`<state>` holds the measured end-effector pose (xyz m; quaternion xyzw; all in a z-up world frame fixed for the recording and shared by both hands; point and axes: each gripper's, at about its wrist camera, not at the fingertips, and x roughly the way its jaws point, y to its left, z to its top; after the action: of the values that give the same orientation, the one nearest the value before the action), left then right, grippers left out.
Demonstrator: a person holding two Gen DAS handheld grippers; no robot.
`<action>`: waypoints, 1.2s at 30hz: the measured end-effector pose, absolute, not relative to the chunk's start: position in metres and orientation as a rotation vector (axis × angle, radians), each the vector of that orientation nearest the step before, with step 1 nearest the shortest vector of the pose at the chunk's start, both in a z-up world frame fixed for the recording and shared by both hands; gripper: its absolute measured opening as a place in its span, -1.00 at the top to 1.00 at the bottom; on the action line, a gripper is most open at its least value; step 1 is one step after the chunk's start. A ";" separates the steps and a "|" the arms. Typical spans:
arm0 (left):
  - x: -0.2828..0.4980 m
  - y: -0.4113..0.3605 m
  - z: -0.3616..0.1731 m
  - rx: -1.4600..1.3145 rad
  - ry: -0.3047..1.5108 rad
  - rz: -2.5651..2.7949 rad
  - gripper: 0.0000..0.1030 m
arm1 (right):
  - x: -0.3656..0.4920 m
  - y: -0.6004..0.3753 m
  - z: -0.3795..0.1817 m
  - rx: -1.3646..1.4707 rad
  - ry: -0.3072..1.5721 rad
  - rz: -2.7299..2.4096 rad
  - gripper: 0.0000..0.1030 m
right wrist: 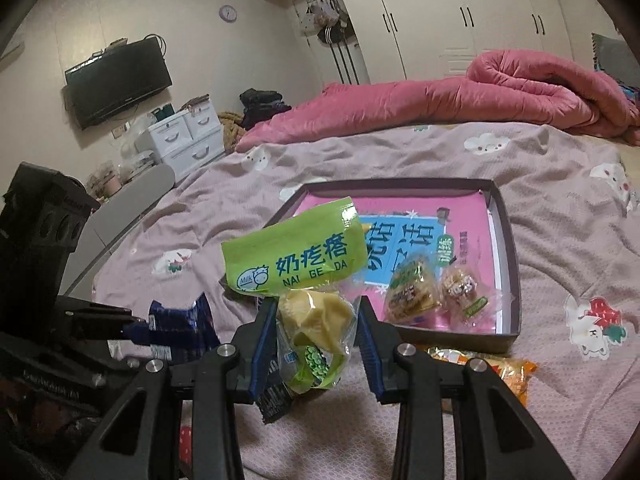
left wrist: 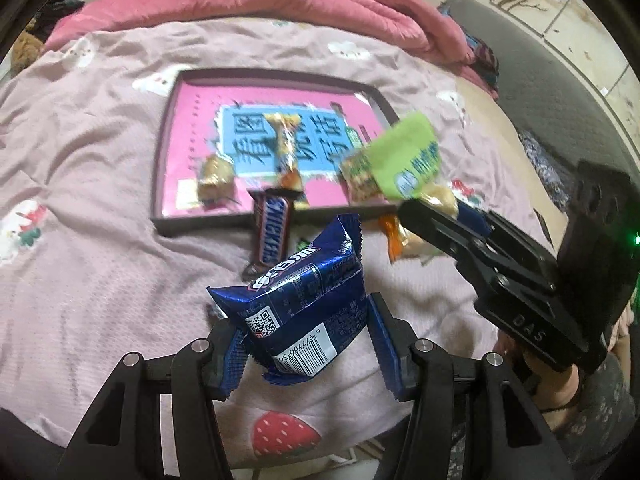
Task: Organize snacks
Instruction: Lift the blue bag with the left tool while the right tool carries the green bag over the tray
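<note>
Tray [left wrist: 200, 227] on bed [left wrist: 80, 160]: 4 snacks inside, middle floor free. Snickers bar [left wrist: 271, 232] overhangs near rim. Left gripper [left wrist: 306, 344] fingers clamp blue packet [left wrist: 304, 304]; right gripper [right wrist: 318, 336] fingers clamp green milk-curd bag [right wrist: 296, 256], both before that rim.

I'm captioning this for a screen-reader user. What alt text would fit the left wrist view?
The left gripper holds a blue snack pack above a pink bedsheet. At right, the right gripper holds a green-labelled bag near a tray with several snacks; a Snickers bar lies across its near rim.
</note>
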<state>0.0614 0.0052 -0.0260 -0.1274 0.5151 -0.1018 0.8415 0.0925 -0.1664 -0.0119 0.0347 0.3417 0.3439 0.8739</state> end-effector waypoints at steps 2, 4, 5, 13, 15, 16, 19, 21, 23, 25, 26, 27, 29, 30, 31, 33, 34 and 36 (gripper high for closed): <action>0.063 0.012 -0.020 -0.275 1.071 -0.197 -0.09 | 0.092 -0.167 -0.008 0.080 0.699 0.713 0.25; 0.065 0.018 -0.016 -0.281 1.059 -0.184 -0.09 | 0.092 -0.169 -0.005 0.089 0.688 0.709 0.25; 0.066 0.022 -0.013 -0.285 1.050 -0.174 -0.09 | 0.092 -0.169 -0.003 0.091 0.682 0.704 0.25; 0.074 0.041 0.002 -0.306 0.999 -0.121 -0.09 | 0.090 -0.170 0.006 0.093 0.652 0.692 0.24; 0.077 0.043 0.004 -0.308 0.993 -0.113 -0.09 | 0.090 -0.170 0.007 0.094 0.647 0.687 0.24; 0.079 0.045 0.005 -0.309 0.989 -0.110 -0.09 | 0.091 -0.170 0.008 0.095 0.648 0.684 0.24; 0.079 0.047 0.008 -0.313 0.981 -0.102 -0.09 | 0.091 -0.171 0.010 0.100 0.643 0.675 0.24; 0.082 0.049 0.008 -0.316 0.977 -0.097 -0.09 | 0.092 -0.171 0.012 0.101 0.639 0.669 0.25; 0.084 0.050 0.009 -0.319 0.973 -0.093 -0.09 | 0.093 -0.169 0.013 0.096 0.639 0.662 0.25; 0.086 0.050 0.010 -0.323 0.968 -0.094 -0.09 | 0.094 -0.167 0.014 0.088 0.641 0.653 0.24; 0.088 0.050 0.010 -0.323 0.964 -0.093 -0.09 | 0.094 -0.166 0.013 0.083 0.645 0.647 0.24; 0.090 0.050 0.011 -0.325 0.960 -0.093 -0.09 | 0.094 -0.166 0.014 0.081 0.647 0.645 0.24; 0.093 0.049 0.012 -0.323 0.955 -0.093 -0.09 | 0.095 -0.166 0.014 0.083 0.646 0.640 0.24; 0.095 0.049 0.013 -0.324 0.951 -0.093 -0.09 | 0.095 -0.166 0.014 0.083 0.646 0.639 0.25; 0.096 0.049 0.013 -0.324 0.949 -0.093 -0.09 | 0.095 -0.166 0.015 0.083 0.646 0.636 0.24; 0.099 0.050 0.012 -0.331 0.949 -0.096 -0.09 | 0.097 -0.166 0.015 0.087 0.647 0.629 0.24; 0.100 0.050 0.012 -0.334 0.948 -0.097 -0.09 | 0.097 -0.166 0.016 0.091 0.649 0.626 0.24; 0.102 0.050 0.011 -0.334 0.947 -0.094 -0.09 | 0.100 -0.166 0.016 0.097 0.653 0.617 0.24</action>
<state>0.1017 0.0503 0.0111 -0.1599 0.4537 -0.0453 0.8755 0.0997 -0.1663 0.0157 0.0468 0.3157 0.2979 0.8997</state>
